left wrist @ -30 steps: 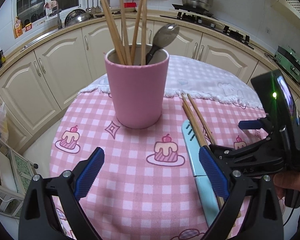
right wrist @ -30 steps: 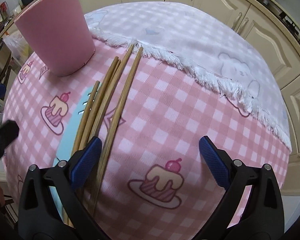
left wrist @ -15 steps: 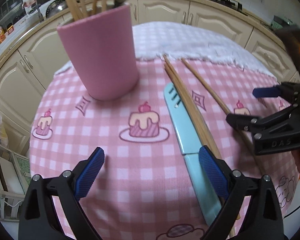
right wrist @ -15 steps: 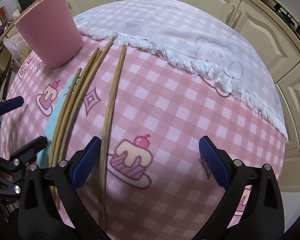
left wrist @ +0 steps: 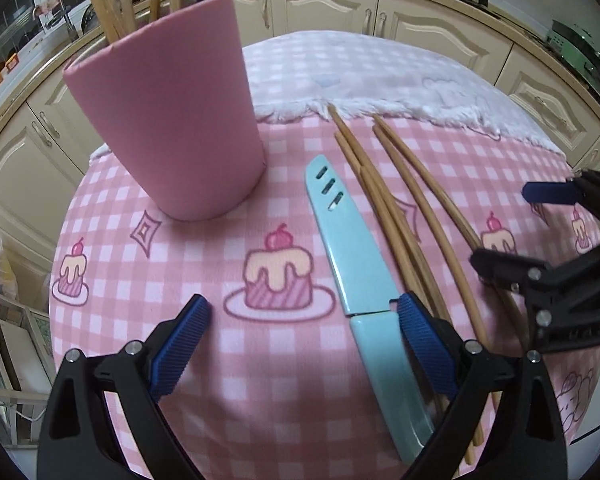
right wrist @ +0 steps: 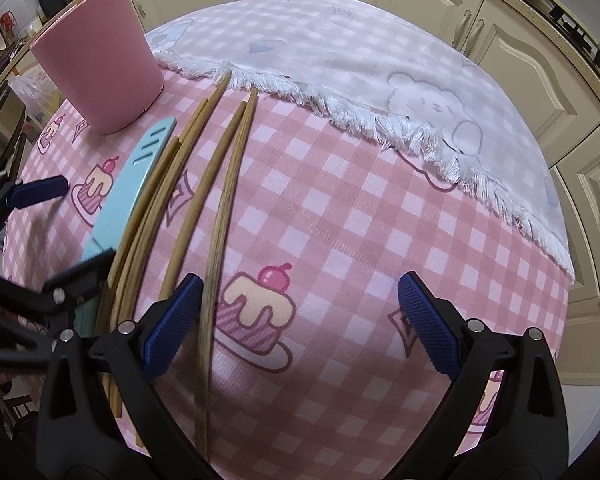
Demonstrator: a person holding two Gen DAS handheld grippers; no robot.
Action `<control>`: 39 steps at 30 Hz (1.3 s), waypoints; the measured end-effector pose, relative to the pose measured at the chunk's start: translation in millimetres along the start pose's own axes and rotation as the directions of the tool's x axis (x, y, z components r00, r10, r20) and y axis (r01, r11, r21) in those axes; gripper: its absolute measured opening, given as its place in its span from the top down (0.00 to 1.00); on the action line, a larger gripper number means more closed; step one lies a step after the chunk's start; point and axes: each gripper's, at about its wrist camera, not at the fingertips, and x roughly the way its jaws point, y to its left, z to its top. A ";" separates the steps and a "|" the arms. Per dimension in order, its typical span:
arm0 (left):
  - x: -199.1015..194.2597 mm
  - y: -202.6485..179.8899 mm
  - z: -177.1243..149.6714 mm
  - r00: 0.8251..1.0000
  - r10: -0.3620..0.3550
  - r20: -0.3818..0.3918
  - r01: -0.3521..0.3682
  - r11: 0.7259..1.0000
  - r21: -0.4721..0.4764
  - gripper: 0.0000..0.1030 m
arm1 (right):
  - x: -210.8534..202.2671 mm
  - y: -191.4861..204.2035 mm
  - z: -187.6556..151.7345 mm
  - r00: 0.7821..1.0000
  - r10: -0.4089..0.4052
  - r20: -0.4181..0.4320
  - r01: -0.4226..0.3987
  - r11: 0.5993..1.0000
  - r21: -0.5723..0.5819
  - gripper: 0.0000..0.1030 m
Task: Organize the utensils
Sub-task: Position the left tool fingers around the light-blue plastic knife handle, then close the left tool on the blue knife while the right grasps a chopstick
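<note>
A pink cup stands on the checked cloth with chopsticks and a spoon in it. To its right lies a light blue sheathed knife, then several wooden chopsticks side by side. My left gripper is open, low over the cloth, its right finger beside the knife's handle joint. My right gripper is open too; its left fingertip sits just left of the rightmost chopstick. Each gripper shows at the edge of the other's view.
The round table's pink cake-print cloth overlaps a white fringed cloth at the far side. Cream kitchen cabinets curve around behind. The table edge drops off close to both grippers.
Both grippers have come down and closer to the tabletop. The left view has swung from the cup toward the knife; the right gripper has shifted right, across the chopsticks.
</note>
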 end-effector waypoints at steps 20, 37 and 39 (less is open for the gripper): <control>8.8 4.8 46.5 0.999 -0.053 0.008 0.053 0.998 -0.043 0.48 | 4.5 1.8 34.6 1.000 0.023 -0.021 -0.023 1.000 0.014 0.32; 25.1 -16.5 64.4 0.998 -0.062 -0.033 0.064 0.996 0.063 0.71 | 10.2 2.2 48.4 0.999 0.025 -0.022 -0.024 0.999 0.023 0.48; 27.2 -18.1 67.1 0.998 -0.053 -0.044 0.056 0.996 0.073 0.70 | 12.0 3.1 53.2 1.000 0.020 -0.020 -0.020 1.000 0.020 0.53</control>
